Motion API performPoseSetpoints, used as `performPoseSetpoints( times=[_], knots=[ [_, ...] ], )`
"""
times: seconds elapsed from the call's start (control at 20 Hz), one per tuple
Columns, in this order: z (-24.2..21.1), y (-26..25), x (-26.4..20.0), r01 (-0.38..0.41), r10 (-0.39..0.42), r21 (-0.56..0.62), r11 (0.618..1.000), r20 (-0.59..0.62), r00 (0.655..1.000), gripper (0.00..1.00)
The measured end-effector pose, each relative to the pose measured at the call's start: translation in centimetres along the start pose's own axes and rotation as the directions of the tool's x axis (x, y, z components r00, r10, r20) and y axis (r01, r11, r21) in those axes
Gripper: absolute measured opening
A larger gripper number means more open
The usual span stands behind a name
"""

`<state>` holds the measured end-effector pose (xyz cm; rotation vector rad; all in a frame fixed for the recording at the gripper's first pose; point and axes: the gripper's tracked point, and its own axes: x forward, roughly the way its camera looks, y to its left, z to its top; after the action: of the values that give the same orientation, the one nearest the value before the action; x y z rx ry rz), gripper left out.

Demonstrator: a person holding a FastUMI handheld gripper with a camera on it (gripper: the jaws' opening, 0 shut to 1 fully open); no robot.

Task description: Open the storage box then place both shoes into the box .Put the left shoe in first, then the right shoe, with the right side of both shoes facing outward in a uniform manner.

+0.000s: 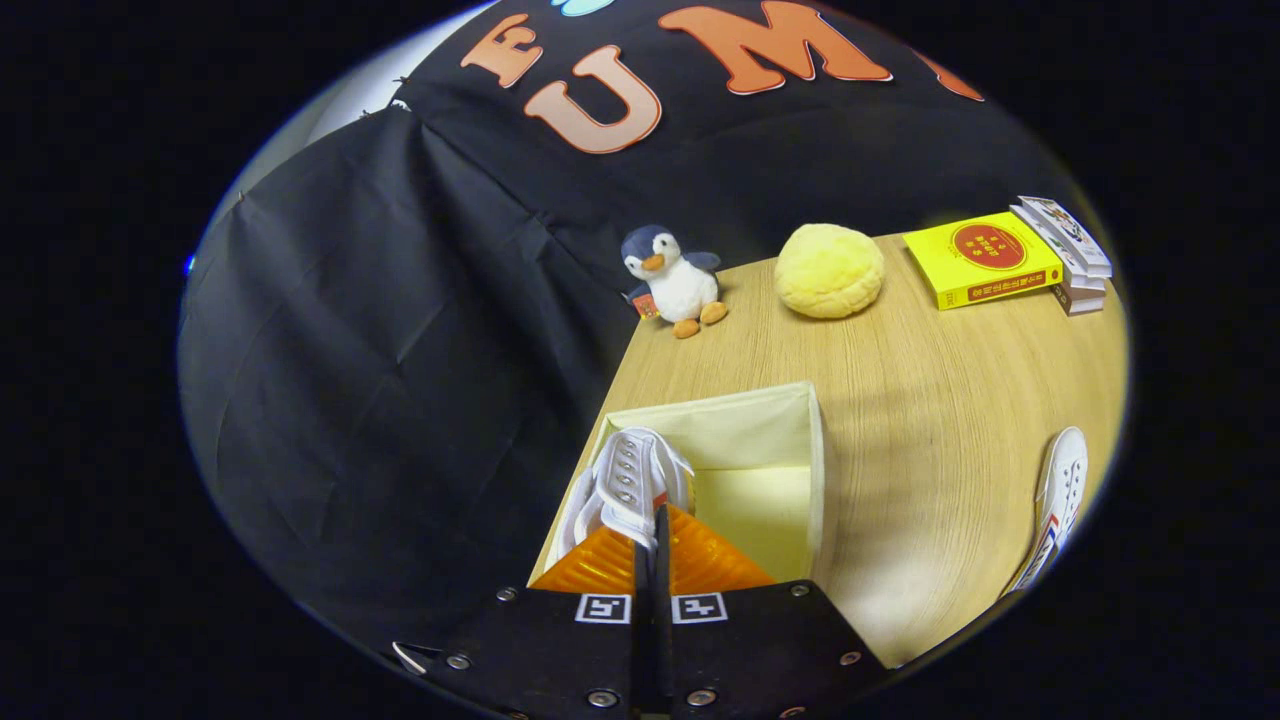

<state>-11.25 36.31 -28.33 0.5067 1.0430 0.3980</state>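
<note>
Gripper (652, 545) fingers pressed nearly together, pinching the heel edge of 1 white shoe (625, 485). That shoe hangs just ahead of the fingers, over the near-left part of the open storage box (815, 470), long axis pointing away from the gripper, laces up. Looks like shoe 1 is being lowered in; release not yet done. Second shoe (1062, 495) lies on the table (930, 400), well apart to the right of the box, so the next reach goes right. Beyond: plush penguin (672, 280), yellow round plush (829, 270), books (985, 258).
</note>
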Motion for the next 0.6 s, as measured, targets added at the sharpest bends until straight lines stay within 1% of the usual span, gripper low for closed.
performPoseSetpoints(
  times=[0.25,0.5,0.6],
  knots=[
    [-1.9,-0.3,2.4,0.046,-0.041,0.072,0.996,-0.064,0.997,0.0],
    [-3.5,-0.5,3.6,0.114,-0.104,0.082,0.99,-0.109,0.989,0.01],
    [-3.7,-0.6,4.4,0.126,-0.115,0.098,0.987,-0.111,0.987,0.02]
  ],
)
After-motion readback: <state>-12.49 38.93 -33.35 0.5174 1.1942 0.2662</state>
